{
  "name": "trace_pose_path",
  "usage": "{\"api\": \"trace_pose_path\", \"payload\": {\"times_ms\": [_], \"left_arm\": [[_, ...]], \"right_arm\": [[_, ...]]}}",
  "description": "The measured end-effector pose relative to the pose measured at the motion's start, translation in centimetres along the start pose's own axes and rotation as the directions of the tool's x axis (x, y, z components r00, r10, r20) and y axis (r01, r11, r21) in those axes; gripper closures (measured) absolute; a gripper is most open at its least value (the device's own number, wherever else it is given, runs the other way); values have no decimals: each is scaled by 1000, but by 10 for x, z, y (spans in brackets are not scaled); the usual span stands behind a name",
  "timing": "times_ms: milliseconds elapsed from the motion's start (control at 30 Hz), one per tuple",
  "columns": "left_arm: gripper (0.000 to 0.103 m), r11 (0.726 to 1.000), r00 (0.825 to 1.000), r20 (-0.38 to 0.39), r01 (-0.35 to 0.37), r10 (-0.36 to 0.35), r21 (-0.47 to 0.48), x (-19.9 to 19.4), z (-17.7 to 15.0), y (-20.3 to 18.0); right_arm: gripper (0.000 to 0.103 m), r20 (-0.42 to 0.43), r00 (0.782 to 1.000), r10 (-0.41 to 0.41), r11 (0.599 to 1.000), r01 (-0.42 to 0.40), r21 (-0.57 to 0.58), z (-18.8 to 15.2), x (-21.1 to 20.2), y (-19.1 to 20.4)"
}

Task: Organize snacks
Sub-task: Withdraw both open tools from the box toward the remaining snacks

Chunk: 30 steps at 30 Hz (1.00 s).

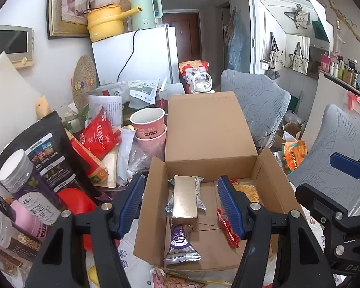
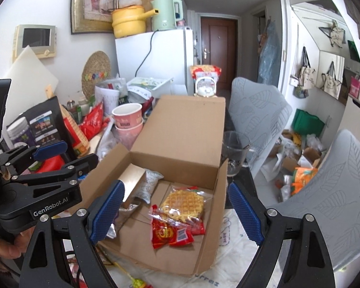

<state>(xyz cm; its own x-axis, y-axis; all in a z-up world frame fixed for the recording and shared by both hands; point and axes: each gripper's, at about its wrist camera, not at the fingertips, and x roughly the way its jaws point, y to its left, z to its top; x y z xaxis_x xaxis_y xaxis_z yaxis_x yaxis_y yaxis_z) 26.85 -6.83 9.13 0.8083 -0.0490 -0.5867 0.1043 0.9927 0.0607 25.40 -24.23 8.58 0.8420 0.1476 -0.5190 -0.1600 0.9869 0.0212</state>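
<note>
An open cardboard box (image 1: 151,192) stands on the table with its lid up. Inside lie a gold carton (image 1: 184,196), a purple and silver packet (image 1: 181,244), a red packet (image 1: 225,228) and a waffle packet (image 1: 247,189). My left gripper (image 1: 180,206) hovers above the box, open, with nothing between its pads. The right wrist view shows the same box (image 2: 211,228), gold carton (image 2: 132,182), waffle packet (image 2: 183,202) and red packets (image 2: 170,232). My right gripper (image 2: 177,213) is wide open above them and holds nothing. The left gripper (image 2: 67,156) appears at that view's left edge.
Left of the box, snacks are piled: a black bag (image 1: 48,148), a lidded jar (image 1: 19,168), a red pouch (image 1: 98,132) and stacked pink cups (image 1: 148,124). A glass mug (image 2: 235,151) stands by the box's right wall. Two grey chairs (image 2: 256,110) are on the right.
</note>
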Motion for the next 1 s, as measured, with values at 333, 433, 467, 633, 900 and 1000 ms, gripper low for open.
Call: {"api": "trace_pose_path", "payload": {"times_ms": [333,433,467,633,900,1000], "left_arm": [[36,1000,999,48,13,-13,3,-57,-12,2],[27,1000,997,69,17,-18,9,-74,-20,2],[27,1000,997,77,19,-20,11,-81,-24,2],[27,999,996,80,40,-42,21,-102,-39,0],[27,998,995,78,64,-66,25,-129,-69,4],[27,997,995,68,72,-74,25,-135,-80,6]], "right_arm": [[14,62,998,24,999,-22,-30,-8,-53,18],[14,75,997,22,999,-20,-35,-13,-67,22],[14,80,997,21,999,-18,-38,-16,-72,24],[14,94,995,19,999,-15,-44,-29,-91,30],[14,88,996,34,999,-30,-37,-57,-111,40],[14,83,996,39,999,-37,-30,-69,-115,44]]}}
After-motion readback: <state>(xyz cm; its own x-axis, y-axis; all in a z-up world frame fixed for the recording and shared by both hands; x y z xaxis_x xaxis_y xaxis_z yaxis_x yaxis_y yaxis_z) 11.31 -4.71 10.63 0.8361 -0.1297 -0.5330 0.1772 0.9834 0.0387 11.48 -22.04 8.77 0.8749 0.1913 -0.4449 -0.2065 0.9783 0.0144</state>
